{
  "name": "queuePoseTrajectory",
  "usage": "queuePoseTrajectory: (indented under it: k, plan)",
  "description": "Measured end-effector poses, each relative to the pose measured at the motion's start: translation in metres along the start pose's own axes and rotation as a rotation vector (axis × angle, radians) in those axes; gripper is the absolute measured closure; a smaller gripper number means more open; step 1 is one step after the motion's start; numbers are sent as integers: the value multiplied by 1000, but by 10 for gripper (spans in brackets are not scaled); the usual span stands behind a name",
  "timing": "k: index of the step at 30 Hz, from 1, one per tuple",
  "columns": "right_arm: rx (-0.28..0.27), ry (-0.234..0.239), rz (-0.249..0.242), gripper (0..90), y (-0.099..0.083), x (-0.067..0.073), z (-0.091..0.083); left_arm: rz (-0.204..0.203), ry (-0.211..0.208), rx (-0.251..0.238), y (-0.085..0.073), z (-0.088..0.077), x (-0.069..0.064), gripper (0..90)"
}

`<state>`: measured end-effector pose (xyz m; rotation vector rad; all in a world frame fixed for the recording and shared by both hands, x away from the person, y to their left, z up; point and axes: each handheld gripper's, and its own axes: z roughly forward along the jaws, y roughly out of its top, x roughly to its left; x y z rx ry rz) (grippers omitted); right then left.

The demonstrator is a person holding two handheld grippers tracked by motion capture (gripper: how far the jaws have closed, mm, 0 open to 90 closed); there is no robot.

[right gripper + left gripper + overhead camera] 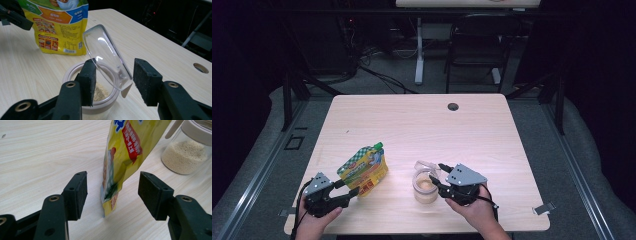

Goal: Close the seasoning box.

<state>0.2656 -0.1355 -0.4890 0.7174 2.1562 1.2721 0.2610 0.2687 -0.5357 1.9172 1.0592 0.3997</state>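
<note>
Pale wood-grain worktop [422, 125] is set on grey flooring in a dark room, with a black chair [477, 45] beyond its far edge (a round cable hole [453, 106] marks that side). Near the left, a yellow pouch [363, 170] stands between the open, untouching jaws of the left tool [112, 192]. To its right, a jar [424, 187] is seen with its clear lid [106, 56] raised between the parted jaws of the right tool [113, 82].

Glossy pouch [363, 169], matt wood table [412, 120]
</note>
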Motion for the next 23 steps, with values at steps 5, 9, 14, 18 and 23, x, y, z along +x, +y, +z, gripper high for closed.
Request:
queuePoseTrajectory:
  k: [5,9,14,18,23]
  plan:
    - [3,0,7,526,-5,3,-4,2,-4,5,-1,1,-1,411]
    - [13,8,32,501,-10,4,-4,-2,0,0,-2,0,0,411]
    - [45,26,27,473,-16,8,-2,-14,2,-6,-1,-2,1,411]
    - [60,40,31,445,-21,9,-6,-5,4,3,-2,-1,1,410]
    - [45,56,81,444,-30,7,-20,-9,7,-4,-2,-3,0,411]
